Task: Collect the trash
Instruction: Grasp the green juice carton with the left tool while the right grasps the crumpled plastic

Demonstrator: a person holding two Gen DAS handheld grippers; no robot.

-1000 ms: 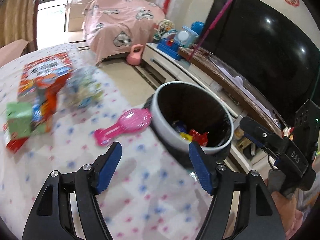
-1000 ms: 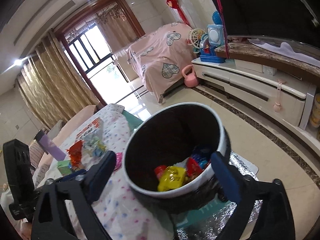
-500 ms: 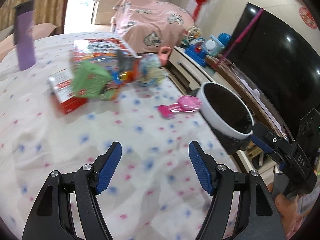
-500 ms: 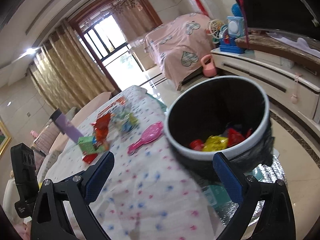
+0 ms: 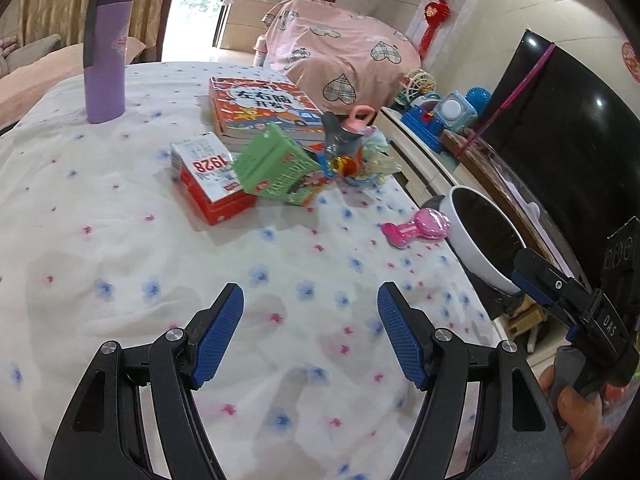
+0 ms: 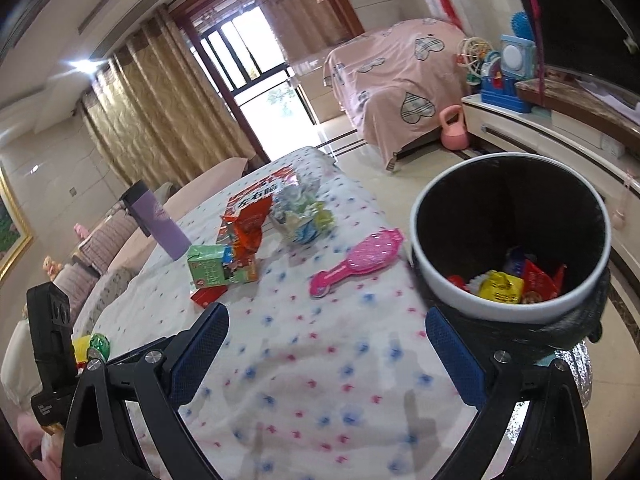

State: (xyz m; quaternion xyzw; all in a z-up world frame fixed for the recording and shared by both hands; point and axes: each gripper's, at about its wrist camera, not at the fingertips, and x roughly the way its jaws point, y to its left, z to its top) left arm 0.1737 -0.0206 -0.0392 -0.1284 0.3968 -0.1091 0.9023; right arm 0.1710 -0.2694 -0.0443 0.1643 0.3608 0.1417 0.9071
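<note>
Only the right wrist view looks down into the white-rimmed black-lined trash bin [image 6: 508,240] — crumpled red and yellow wrappers [image 6: 516,286] inside — while both the left gripper [image 5: 310,334] and right gripper [image 6: 326,354] hang spread and empty.

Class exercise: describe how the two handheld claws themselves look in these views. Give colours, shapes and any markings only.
The left claw has black angular arms with triangular cut-outs, silver round bolts at the joints, and blue cross-hatched pads on its fingers. The right claw is built the same: black frame, silver bolts, blue textured pads. In the left view its black body carries white "DAS" lettering. No cables or sleeves show.
</note>
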